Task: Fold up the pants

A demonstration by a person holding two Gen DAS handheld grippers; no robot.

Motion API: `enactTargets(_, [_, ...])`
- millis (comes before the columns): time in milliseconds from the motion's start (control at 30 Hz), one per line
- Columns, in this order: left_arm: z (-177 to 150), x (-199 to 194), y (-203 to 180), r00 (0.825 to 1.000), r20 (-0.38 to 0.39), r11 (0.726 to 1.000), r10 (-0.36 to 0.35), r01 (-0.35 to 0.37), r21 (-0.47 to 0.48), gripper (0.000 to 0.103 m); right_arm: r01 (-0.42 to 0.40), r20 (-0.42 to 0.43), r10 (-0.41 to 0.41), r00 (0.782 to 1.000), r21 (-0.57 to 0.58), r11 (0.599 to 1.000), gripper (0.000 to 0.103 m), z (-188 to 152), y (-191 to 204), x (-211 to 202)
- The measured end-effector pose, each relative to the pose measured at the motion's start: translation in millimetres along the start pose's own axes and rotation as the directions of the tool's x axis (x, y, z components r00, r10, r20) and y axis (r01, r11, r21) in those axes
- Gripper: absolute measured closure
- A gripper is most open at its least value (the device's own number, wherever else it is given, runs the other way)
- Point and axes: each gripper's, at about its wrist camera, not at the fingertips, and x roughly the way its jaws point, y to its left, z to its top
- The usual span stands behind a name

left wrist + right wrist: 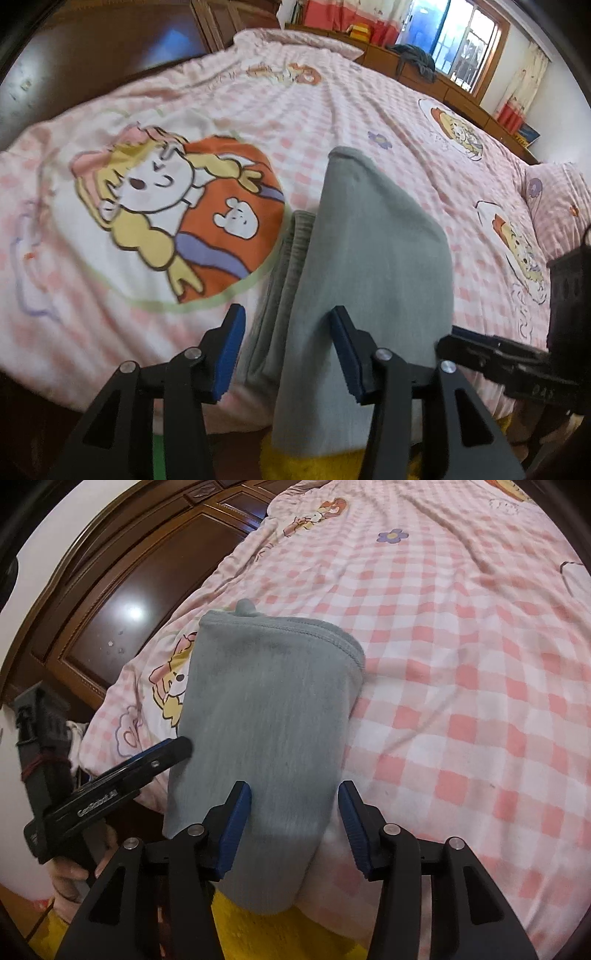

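Note:
The grey pants (369, 258) lie folded in a long strip on the pink checked bed cover, their near end hanging over the bed's front edge. The ribbed waistband (288, 266) shows along the strip's left side. In the right wrist view the pants (273, 716) end in a stitched hem at the far side. My left gripper (287, 354) is open, its jaws astride the strip's left part near the bed edge. My right gripper (294, 827) is open over the near end of the pants. Neither holds cloth.
The bed cover (369, 122) has cartoon prints. A dark wooden wardrobe (129, 590) stands to the left of the bed. A wooden shelf (443, 85) with clothes runs along the far side under a window. A yellow rug (280, 934) lies below the bed edge.

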Motion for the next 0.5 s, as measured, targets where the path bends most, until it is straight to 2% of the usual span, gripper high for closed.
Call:
enactTargets(100, [7,12,2,0.999,-0.024,0.999,-0.044,0.043,-0.016,0.053,-0.02,-0.008,0.02,1.0,0.026,0.999,0.05,4,-2,10])
enactTargets(167, [8,17,3,0.998,-0.034,0.998,-0.06,0.059,-0.023,0.052,-0.055,-0.001,0.055,0.998,0.053,0.997,0.045,7,-4,17])
enactTargets(233, [10,21,5,0.996,-0.041,0.996,-0.083,0.082,-0.033,0.047,-0.067,0.002,0.067,0.998,0.064,0.996,0.043,10,-3,22])
enactTargets(400, [7,30,17,0.989,-0.056,0.985,-0.137,0.129,-0.117,0.044,-0.062,0.032,0.061,0.998,0.025,0.998,0.043,10,3,29])
enactTargets(500, [4,26,16,0.985,-0.043,0.978,-0.165,0.157,-0.134,0.054,-0.072,0.042,0.071,0.997,0.03,0.997,0.054,9,4,26])
